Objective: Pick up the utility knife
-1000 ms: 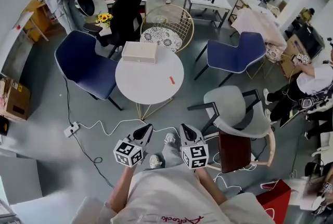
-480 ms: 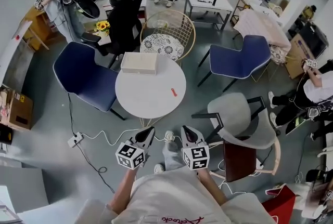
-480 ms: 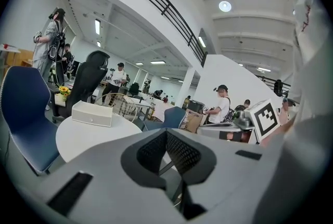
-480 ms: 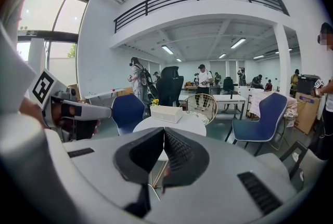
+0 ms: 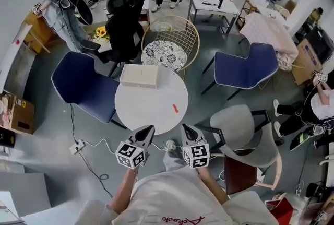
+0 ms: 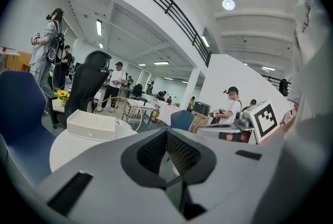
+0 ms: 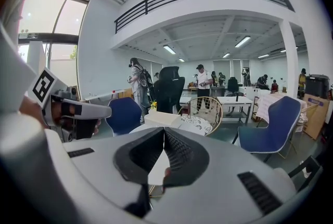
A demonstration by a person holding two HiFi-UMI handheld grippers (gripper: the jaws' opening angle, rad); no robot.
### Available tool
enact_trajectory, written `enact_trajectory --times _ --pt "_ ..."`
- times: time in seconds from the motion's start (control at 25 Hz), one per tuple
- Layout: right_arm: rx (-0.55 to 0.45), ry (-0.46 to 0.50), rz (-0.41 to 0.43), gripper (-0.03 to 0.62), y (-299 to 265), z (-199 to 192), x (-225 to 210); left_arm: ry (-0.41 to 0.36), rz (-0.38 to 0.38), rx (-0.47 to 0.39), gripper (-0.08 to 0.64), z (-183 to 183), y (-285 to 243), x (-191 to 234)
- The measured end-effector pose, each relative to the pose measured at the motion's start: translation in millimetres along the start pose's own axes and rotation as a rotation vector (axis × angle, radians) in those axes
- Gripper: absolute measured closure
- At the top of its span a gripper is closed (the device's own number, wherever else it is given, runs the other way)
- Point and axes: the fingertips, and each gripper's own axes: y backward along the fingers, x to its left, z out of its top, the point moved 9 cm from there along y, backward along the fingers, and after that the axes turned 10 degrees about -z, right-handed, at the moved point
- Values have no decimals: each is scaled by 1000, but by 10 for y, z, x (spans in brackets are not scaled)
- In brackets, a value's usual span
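The utility knife [image 5: 175, 108], small and orange-red, lies on the right part of the round white table [image 5: 151, 101]. Both grippers hang side by side in front of the person, at the table's near edge and short of the knife. My left gripper [image 5: 148, 129] [image 6: 166, 132] has its jaws together and holds nothing. My right gripper [image 5: 185, 128] [image 7: 164, 129] is shut and empty too, with the knife a little beyond its tips. In the gripper views the table [image 6: 67, 147] [image 7: 154, 168] shows past the closed jaws.
A white box [image 5: 140, 75] [image 6: 96, 125] [image 7: 162, 118] sits at the table's far edge. Around the table stand a blue chair [image 5: 83, 88], a wire chair [image 5: 169, 41], another blue chair [image 5: 245, 67] and a grey chair [image 5: 245, 132]. Cables and a power strip [image 5: 78, 145] lie on the floor. People stand farther back.
Both grippers have moved forward together with the person. The table and knife now lie closer to the jaw tips. Neither gripper's jaws have changed.
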Motion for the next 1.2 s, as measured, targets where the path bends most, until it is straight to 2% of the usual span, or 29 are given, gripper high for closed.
enact_trajectory --times 0.36,0.6,0.88,1.2 --pt "-5 1 9 575 -564 279 -349 -6 7 -3 546 297 -498 315" --pt "7 3 25 575 -826 324 -485 2 23 -11 548 370 -680 446" --pt "50 -6 45 575 -976 249 -506 39 50 15 548 287 -737 557" --pt "176 -11 62 575 -1027 -109 -484 104 45 84 546 -3 -799 571"
